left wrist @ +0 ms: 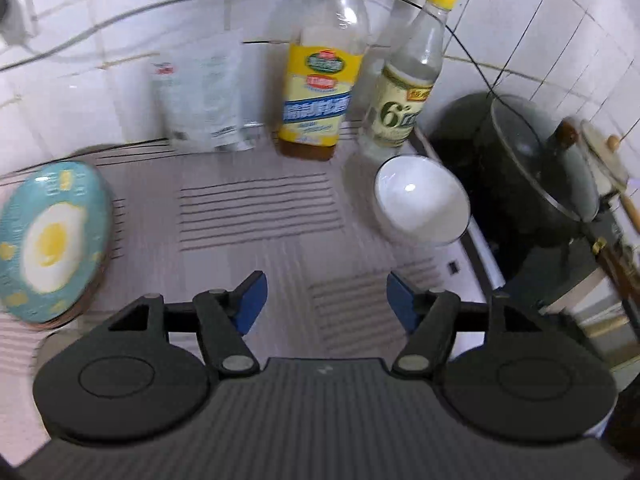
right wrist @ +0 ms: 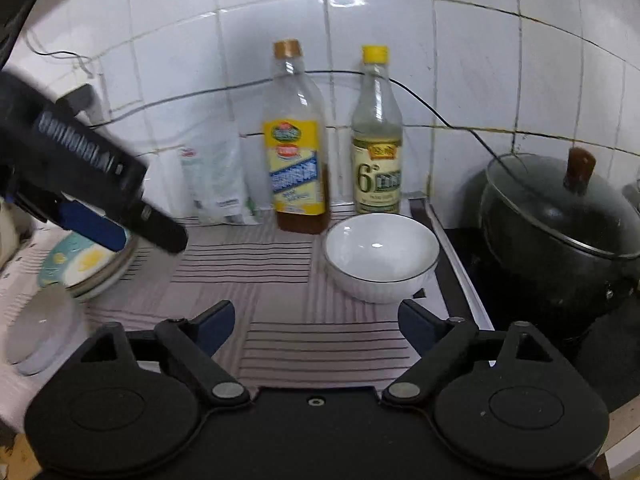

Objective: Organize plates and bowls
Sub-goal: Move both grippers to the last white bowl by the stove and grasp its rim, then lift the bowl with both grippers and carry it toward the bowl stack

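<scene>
white tiles backed the counter (right wrist: 280,280), which wore a striped mat. at its left edge sat a stack of plates (left wrist: 52,236), the top one teal with a fried-egg print, face up; a paler dish (right wrist: 40,332) lay near it, too blurred to name. that stack looked like the sorted part of the job. still loose was the bowl (right wrist: 380,256), white with a dark rim, standing near the right edge of the mat, just in front of two bottles (right wrist: 296,160) and beside a lidded black pot (right wrist: 560,232) off the mat.

the bowl stood upright, mouth up; being round, it had no long axis to speak of, only its vertical one.

the right gripper (right wrist: 316,324) hung low over the mat, blue pads spread wide and holding nothing, with the bowl just ahead and a little to its right. the left gripper (left wrist: 324,300) was likewise spread and empty, hovering over the plates in the right view. so i judged the task partly done: the bowl remained to be gathered.
</scene>
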